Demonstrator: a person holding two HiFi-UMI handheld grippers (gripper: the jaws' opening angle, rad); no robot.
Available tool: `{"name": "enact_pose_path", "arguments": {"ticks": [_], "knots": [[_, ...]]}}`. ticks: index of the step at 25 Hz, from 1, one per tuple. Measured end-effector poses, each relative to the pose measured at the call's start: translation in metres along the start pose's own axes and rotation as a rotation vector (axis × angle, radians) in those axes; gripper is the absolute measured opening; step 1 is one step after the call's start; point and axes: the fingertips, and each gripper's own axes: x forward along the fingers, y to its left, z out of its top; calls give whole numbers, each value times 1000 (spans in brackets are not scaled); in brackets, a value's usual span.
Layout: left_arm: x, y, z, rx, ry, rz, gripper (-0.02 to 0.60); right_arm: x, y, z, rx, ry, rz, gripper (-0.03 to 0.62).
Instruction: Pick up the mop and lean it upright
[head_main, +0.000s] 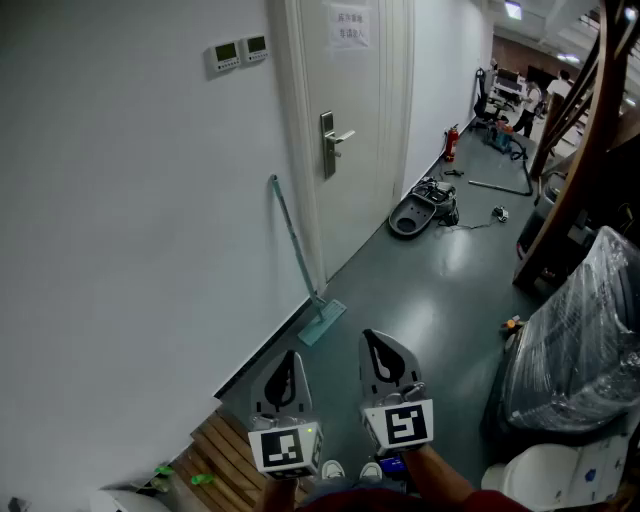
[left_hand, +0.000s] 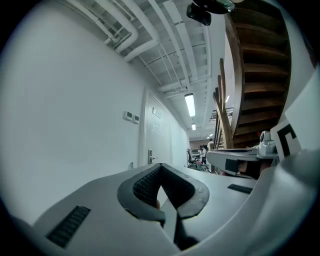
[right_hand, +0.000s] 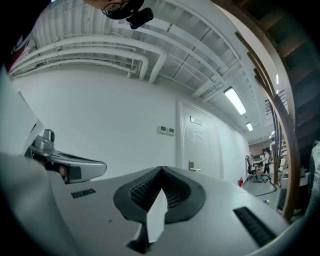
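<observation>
A teal mop (head_main: 296, 250) leans upright against the white wall just left of the door frame, with its flat head (head_main: 322, 322) on the grey floor. Both grippers are low in the head view, short of the mop and apart from it. My left gripper (head_main: 290, 358) is shut with nothing between its jaws, and its closed tips (left_hand: 160, 167) point along the corridor. Beside it, my right gripper (head_main: 372, 340) is also shut and empty (right_hand: 160, 171). Neither touches the mop.
A white door (head_main: 345, 120) with a metal handle stands right of the mop. A dark vacuum cleaner (head_main: 425, 208) and a red fire extinguisher (head_main: 451, 143) lie farther down. A wooden staircase (head_main: 585, 150) and a plastic-wrapped bundle (head_main: 580, 340) fill the right. Wooden slats (head_main: 225, 455) lie at lower left.
</observation>
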Motion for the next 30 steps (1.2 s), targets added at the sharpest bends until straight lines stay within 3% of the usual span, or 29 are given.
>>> {"name": "enact_pose_path", "arguments": {"ticks": [19, 30], "knots": [[-12, 41, -3, -13, -15, -28, 14, 17, 42, -1, 4, 4, 11, 17], [1, 54, -9, -26, -15, -69, 14, 24, 46, -3, -3, -12, -44, 17]]}}
